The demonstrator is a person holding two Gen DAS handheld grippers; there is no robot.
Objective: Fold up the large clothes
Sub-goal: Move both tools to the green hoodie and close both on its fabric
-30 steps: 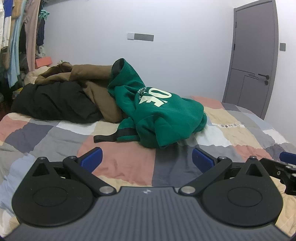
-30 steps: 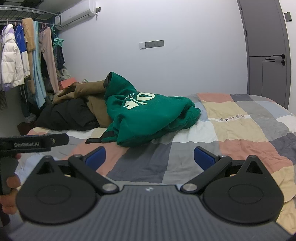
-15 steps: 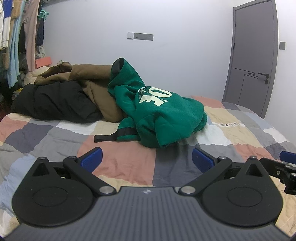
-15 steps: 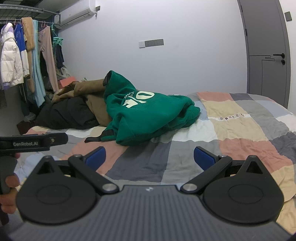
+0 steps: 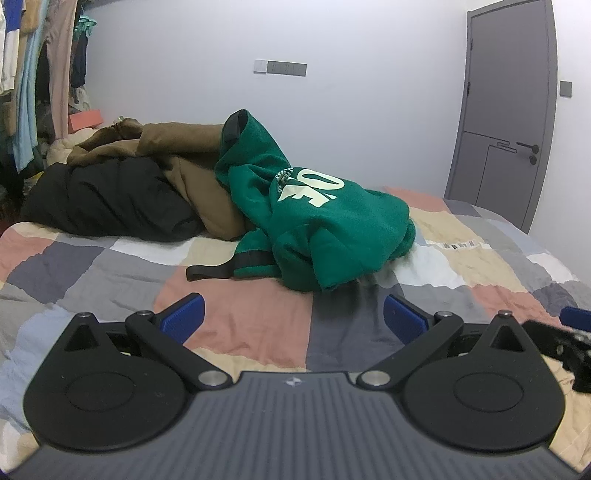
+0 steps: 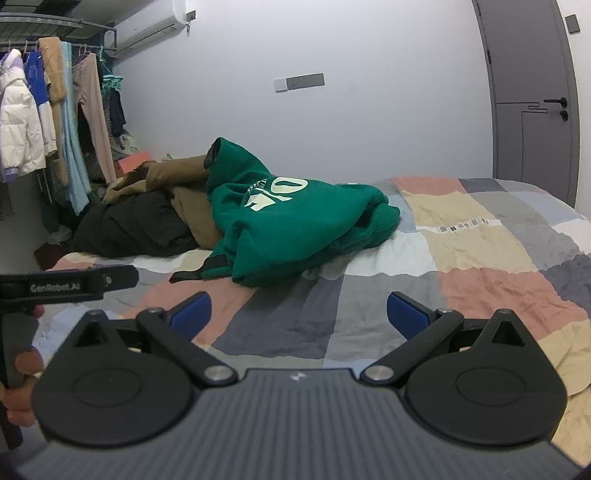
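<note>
From the left wrist, the left gripper (image 5: pixel 293 315) was spread and empty; the green sweatshirt (image 5: pixel 317 225) lay crumpled straight ahead on the bed (image 5: pixel 236 321), apart from it.

From the right wrist, the right gripper (image 6: pixel 298 314) was likewise spread, with the sweatshirt (image 6: pixel 295 221) ahead and slightly left, about equally near.

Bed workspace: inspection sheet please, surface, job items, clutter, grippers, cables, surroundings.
Surface: patchwork bedspread, wrinkled, bare in front of the grippers.
Job's things: green hoodie crumpled in a heap, unfolded, leaning on a brown garment beside a black garment.
Clutter: pink box behind the pile.
Grippers: left gripper open, empty, short of the hoodie; right gripper open, empty, alongside.
Cables: nothing seen.
Surroundings: clothes rack at left, air conditioner above it, grey door shut at right.
</note>
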